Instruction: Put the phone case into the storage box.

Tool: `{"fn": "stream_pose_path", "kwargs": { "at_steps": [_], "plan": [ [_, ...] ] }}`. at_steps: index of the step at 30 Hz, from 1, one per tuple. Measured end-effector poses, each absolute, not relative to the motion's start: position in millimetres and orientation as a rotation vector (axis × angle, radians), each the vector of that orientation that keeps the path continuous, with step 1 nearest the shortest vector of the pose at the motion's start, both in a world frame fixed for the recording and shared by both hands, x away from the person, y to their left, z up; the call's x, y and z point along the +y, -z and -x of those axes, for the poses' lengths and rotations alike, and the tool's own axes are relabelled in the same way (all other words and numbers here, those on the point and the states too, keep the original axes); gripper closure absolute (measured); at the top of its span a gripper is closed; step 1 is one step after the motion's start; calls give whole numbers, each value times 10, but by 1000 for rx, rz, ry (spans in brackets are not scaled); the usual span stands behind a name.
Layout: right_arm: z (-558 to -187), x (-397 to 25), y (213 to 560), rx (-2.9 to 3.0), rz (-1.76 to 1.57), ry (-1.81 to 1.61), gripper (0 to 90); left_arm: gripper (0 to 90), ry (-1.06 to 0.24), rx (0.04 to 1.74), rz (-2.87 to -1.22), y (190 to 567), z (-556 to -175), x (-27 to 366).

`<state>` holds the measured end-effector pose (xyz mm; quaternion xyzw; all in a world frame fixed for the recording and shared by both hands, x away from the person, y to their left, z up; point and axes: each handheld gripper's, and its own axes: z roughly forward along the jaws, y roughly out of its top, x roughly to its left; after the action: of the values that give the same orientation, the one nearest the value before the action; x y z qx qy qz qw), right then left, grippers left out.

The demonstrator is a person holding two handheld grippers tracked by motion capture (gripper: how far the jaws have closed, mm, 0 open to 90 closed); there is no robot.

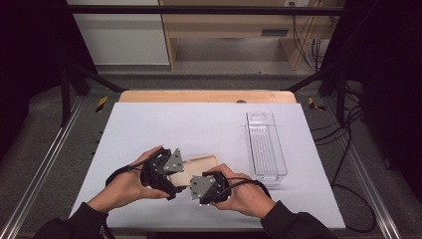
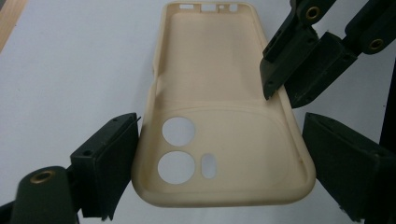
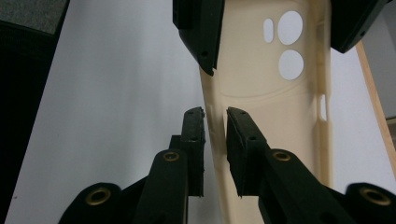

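Fingers (image 3: 194, 135) pinching phone case (image 3: 275, 116) edge, narrow gap

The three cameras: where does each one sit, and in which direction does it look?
High view: above the person's side, looking forward and down on the table; forearms, both hands and both grippers enter from below.
Left gripper view: rides the left gripper, looking along its open jaws straddling the phone case; the other gripper's jaws reach in at upper right.
Right gripper view: rides the right gripper, jaws close around the case's side wall.
Shared: both gripper views show the cream case and the opposite gripper.
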<state>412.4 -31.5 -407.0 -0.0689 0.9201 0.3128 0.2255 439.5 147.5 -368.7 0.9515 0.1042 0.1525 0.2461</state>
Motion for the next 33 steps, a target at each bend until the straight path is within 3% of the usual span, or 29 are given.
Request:
{"fn": "stream_pose_path", "kwargs": {
  "at_steps": [11, 20, 33],
  "plan": [
    [-4074, -299, 4106, 2570, 265, -827, 854, 116, -391, 214, -2607, 3717, -4366, 1446],
    [-4093, -299, 4094, 2580, 255, -865, 864, 92, -386, 217, -2535, 3703, -4367, 1526],
    [-4245, -372, 4116, 2568, 131, -898, 865, 57, -453, 396, -2298, 3469, -4378, 1892]
  ]
}}
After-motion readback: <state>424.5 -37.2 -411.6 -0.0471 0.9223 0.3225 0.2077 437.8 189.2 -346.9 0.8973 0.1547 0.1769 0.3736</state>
